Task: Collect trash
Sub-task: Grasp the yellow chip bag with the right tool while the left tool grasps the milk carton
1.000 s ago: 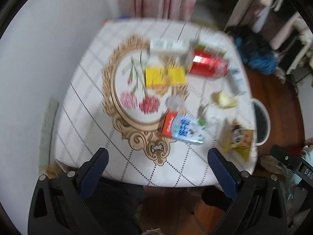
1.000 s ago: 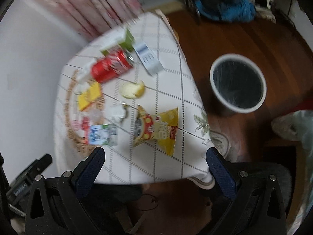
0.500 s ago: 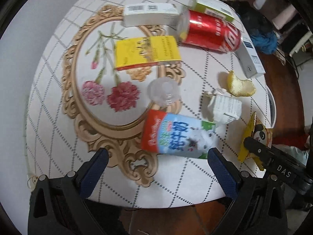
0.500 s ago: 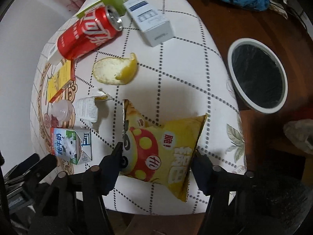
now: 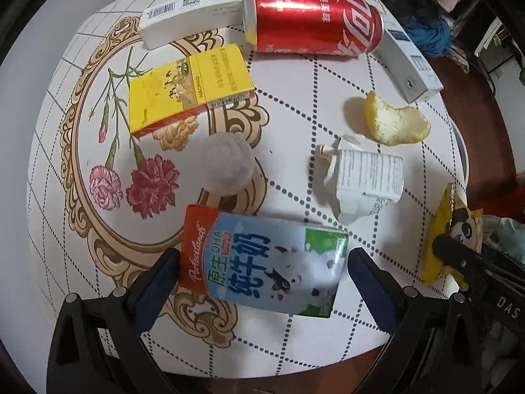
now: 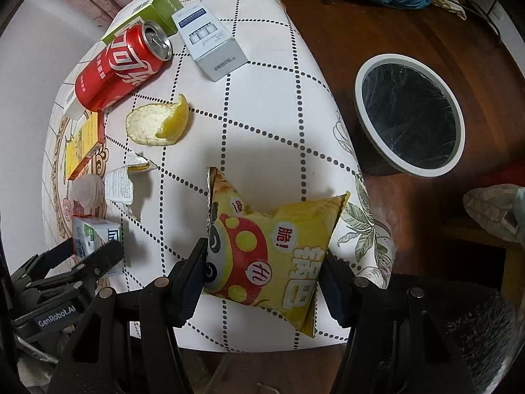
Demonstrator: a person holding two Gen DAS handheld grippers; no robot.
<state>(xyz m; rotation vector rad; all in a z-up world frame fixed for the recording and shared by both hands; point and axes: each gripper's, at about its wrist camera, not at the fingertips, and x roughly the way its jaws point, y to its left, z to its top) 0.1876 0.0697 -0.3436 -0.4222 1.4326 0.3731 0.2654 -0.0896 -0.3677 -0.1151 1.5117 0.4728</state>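
Observation:
A blue and red milk carton (image 5: pixel 262 262) lies flat near the table's front edge. My left gripper (image 5: pixel 264 272) is open, one finger on each side of the carton. A yellow snack bag (image 6: pixel 272 246) lies near the table's right edge, and my right gripper (image 6: pixel 265 262) is shut on it, fingers pressed against both of its sides. The bag still rests on the tablecloth (image 6: pixel 262 105). A white-rimmed trash bin (image 6: pixel 426 171) with a dark liner stands on the floor to the right of the table.
Also on the table: a red cola can (image 5: pixel 311 23) on its side, a yellow pack (image 5: pixel 187 88), a white box (image 5: pixel 190 13), a green box (image 6: pixel 154 6), a white-blue box (image 6: pixel 210 42), a citrus peel (image 5: pixel 397 121), a crumpled white carton (image 5: pixel 364 180) and a clear lid (image 5: pixel 226 164).
Both grippers have come down close to the table. The left now straddles the milk carton. The right narrowed its fingers around the snack bag.

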